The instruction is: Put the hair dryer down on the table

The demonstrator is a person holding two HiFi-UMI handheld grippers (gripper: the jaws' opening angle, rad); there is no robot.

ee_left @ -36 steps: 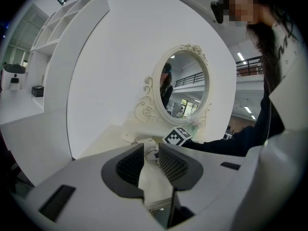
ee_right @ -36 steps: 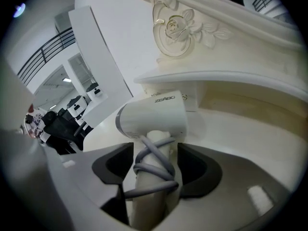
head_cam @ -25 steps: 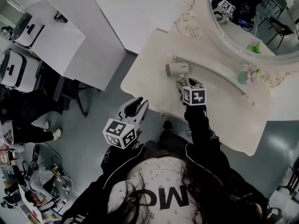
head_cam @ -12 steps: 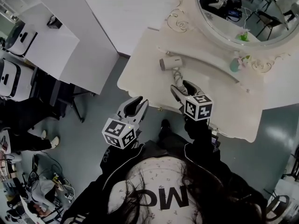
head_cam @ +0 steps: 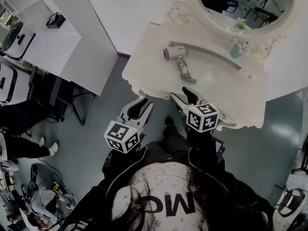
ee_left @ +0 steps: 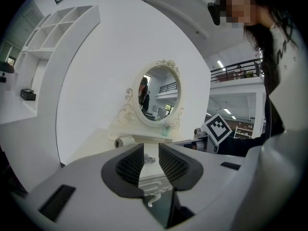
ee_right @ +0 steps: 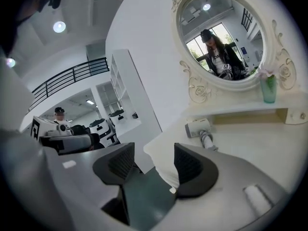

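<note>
Two grippers hang at the near side of a cream dressing table (head_cam: 226, 97), and neither holds anything. Far off to the left of the left jaws stands a white desk (head_cam: 53, 42) with a small black box (head_cam: 57, 19) on it, and nearer, a dark office chair (head_cam: 60, 97) on the grey floor (head_cam: 96, 129). The left gripper (head_cam: 138, 109) sits over that floor, short of the table's corner, its jaws a narrow gap apart with only the table's carved edge showing through them. Just to its right, the right gripper (head_cam: 185, 95) has its tips about at the table's front edge; its jaws stand wide apart, with nothing between them but the table's corner beyond.

Ahead of the right jaws, well clear of the tips, the hair dryer (head_cam: 177, 59) lies on its side on the tabletop, barrel toward the back ledge and handle pointing toward the gripper. Nothing stands between the jaws and it. Farther ahead and to the right, on the raised ledge (head_cam: 211, 52), is what may be a small green vase (head_cam: 236, 49) with flowers; it is too small to be sure. Above the ledge rises an oval mirror (head_cam: 240, 4) in a scrolled frame, against a white wall (head_cam: 130, 4). Its glass reflects a person and a bright room with chairs.
</note>
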